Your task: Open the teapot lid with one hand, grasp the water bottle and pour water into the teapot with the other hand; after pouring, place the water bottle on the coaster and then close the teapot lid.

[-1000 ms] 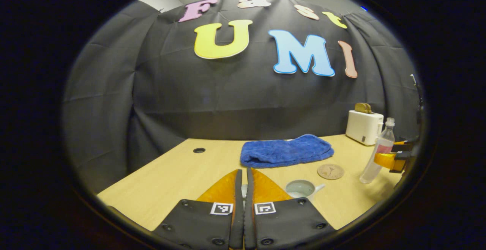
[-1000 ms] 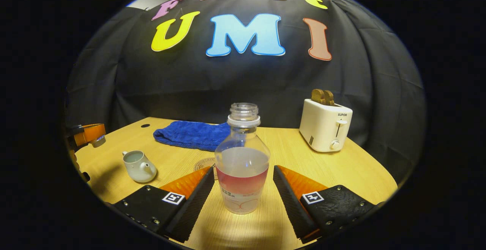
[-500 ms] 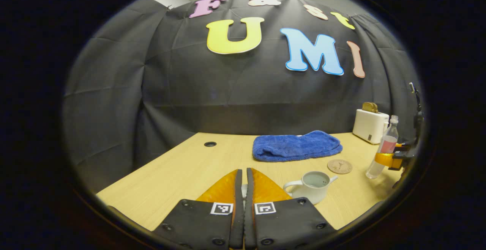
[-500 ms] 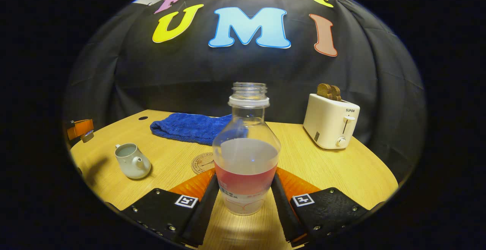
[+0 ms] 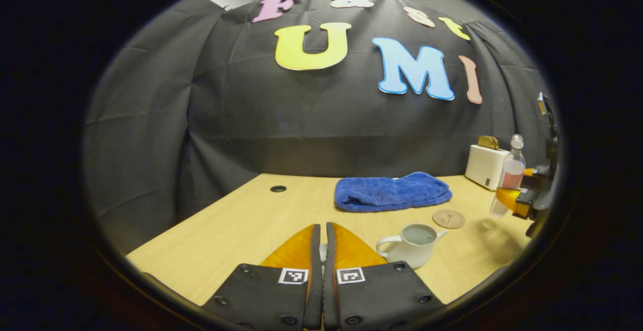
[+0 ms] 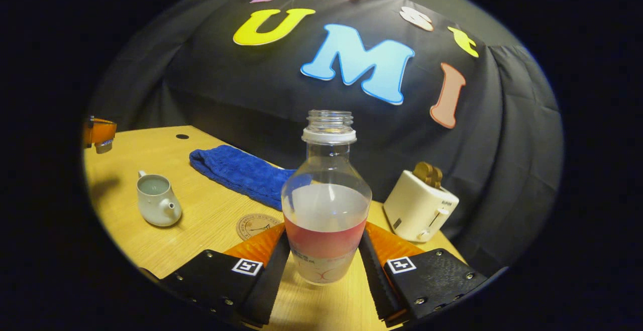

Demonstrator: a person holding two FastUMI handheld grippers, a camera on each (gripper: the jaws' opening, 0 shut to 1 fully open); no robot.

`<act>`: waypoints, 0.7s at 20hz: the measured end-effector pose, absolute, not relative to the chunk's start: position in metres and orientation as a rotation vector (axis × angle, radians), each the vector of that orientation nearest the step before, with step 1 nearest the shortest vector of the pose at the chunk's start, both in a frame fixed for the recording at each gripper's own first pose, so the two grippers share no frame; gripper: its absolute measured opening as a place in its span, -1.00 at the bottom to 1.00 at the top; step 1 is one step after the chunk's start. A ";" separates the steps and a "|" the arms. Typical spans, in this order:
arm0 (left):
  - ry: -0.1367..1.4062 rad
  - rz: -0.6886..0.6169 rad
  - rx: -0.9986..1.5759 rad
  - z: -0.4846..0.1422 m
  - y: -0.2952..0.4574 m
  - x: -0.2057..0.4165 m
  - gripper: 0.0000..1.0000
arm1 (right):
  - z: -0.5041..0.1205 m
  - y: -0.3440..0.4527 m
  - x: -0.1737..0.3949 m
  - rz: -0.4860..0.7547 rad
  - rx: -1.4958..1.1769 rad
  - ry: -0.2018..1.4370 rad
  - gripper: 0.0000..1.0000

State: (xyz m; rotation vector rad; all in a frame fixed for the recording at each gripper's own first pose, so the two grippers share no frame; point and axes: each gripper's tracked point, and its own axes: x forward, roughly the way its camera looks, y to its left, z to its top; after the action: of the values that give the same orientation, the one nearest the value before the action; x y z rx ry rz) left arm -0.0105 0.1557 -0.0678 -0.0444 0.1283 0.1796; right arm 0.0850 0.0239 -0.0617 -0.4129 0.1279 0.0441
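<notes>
The white teapot (image 5: pixel 412 245) stands with no lid on the wooden table, just right of my left gripper (image 5: pixel 321 230). That gripper is shut on the small lid (image 6: pixel 104 145), which shows under its fingers at the left edge of the right gripper view. My right gripper (image 6: pixel 325 230) is shut on the clear, uncapped water bottle (image 6: pixel 326 205), part full, with a pink label. In the left gripper view the bottle (image 5: pixel 507 178) hangs above the table at the far right. A round coaster (image 5: pixel 448 218) lies between the teapot and the bottle.
A folded blue towel (image 5: pixel 392 193) lies behind the teapot and coaster. A white toaster (image 5: pixel 485 168) with toast stands at the back right. A cable hole (image 5: pixel 278 189) sits at the table's back left. Black cloth walls close the booth.
My right gripper closed on the bottle, then lifted and tilted it off the table. The left gripper, holding the lid, shifted left, clear of the teapot.
</notes>
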 end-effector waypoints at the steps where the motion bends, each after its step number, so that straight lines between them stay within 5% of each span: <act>1: 0.128 0.180 -0.047 -0.069 0.157 -0.012 -0.85 | -0.054 0.028 0.088 0.044 -0.456 0.104 0.50; 14: 0.135 0.222 -0.070 -0.073 0.167 -0.018 -0.85 | -0.044 0.093 0.116 0.069 -0.999 -0.029 0.50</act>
State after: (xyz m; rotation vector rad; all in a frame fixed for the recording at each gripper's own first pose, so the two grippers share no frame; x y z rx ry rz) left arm -0.0175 0.1665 -0.0731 -0.0697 0.1349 0.2223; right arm 0.1155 0.0930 -0.0438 -0.9986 -0.0289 0.0686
